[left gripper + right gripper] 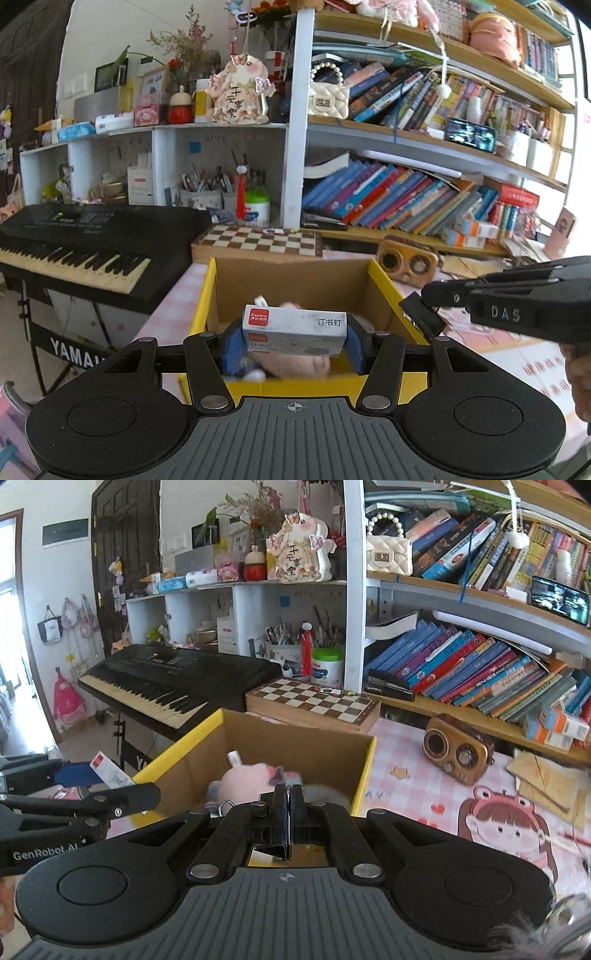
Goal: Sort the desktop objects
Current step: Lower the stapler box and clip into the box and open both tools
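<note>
Two grippers over one yellow-edged cardboard box (291, 284). Left gripper (294, 338) clamped by blue pads on small white staple carton with red label (294, 329), held above box opening. Right gripper (287, 801) pressed together, nothing between. Inside box, pink plush toy (248, 781). Beyond, wooden chessboard (314, 701), black keyboard piano (173, 679), leaning books on shelf

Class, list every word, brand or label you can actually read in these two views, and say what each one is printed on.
"Comix" and "订书钉": staple box in the left gripper.
"YAMA", cut off: keyboard stand.
"DAS": right gripper's side.
"GenRobot.AI": left gripper's side.
"平安喜乐": ornament.
"AY", cut off: pink mat.
Book spines, jar label: too small to read.
</note>
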Motion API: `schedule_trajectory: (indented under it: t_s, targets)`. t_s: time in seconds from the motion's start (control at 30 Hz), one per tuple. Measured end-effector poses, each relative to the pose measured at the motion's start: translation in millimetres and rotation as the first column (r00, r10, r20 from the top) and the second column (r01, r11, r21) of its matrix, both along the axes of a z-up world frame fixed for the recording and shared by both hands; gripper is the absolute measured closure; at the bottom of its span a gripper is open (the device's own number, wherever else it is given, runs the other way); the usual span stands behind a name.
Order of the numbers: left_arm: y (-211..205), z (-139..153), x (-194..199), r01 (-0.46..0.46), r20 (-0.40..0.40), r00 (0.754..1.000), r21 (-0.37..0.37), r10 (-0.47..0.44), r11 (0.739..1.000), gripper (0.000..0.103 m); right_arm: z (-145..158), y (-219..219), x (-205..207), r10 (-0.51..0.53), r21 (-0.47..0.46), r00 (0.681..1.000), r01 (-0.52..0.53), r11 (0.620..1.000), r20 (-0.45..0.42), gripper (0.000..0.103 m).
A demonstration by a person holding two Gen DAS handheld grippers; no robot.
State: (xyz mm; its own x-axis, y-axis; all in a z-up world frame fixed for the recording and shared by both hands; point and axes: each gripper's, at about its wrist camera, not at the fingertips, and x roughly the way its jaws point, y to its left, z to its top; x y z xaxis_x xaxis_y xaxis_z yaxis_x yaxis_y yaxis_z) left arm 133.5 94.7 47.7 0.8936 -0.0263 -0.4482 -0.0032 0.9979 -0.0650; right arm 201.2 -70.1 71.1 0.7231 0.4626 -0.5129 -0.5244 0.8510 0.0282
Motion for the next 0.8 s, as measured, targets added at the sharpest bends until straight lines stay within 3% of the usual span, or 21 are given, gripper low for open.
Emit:
schedule_trajectory:
  t_s: [0.2, 0.37, 0.6, 0.8]
  targets:
    - [1.3, -14.6, 43.9, -0.028, -0.032, 0.999, 0.011, 0.028, 1.0, 0.05, -18.8, 19.1, 40.8, 0.055, -0.083, 0.998, -0.055, 0.995, -0.001, 0.101]
    - [-1.2, -39.8, 75.3, -0.028, -0.132, 0.991, 0.043, 0.033, 0.999, 0.05, -46.5, 35.5, 63.2, 0.122, -0.187, 0.992, -0.124, 0.975, -0.025, 0.101]
    - [-7.9, -68.6, 93.6, 0.001, -0.254, 0.967, 0.079, 0.019, 0.997, 0.05, -74.7, 45.9, 77.2, 0.198, -0.279, 0.976, -0.215, 0.936, -0.088, 0.101]
    - [-3.9, -76.0, 100.8, -0.012, -0.303, 0.953, 0.037, 0.022, 0.999, 0.05, -83.9, 52.9, 79.5, 0.253, -0.331, 0.961, -0.277, 0.902, -0.113, 0.101]
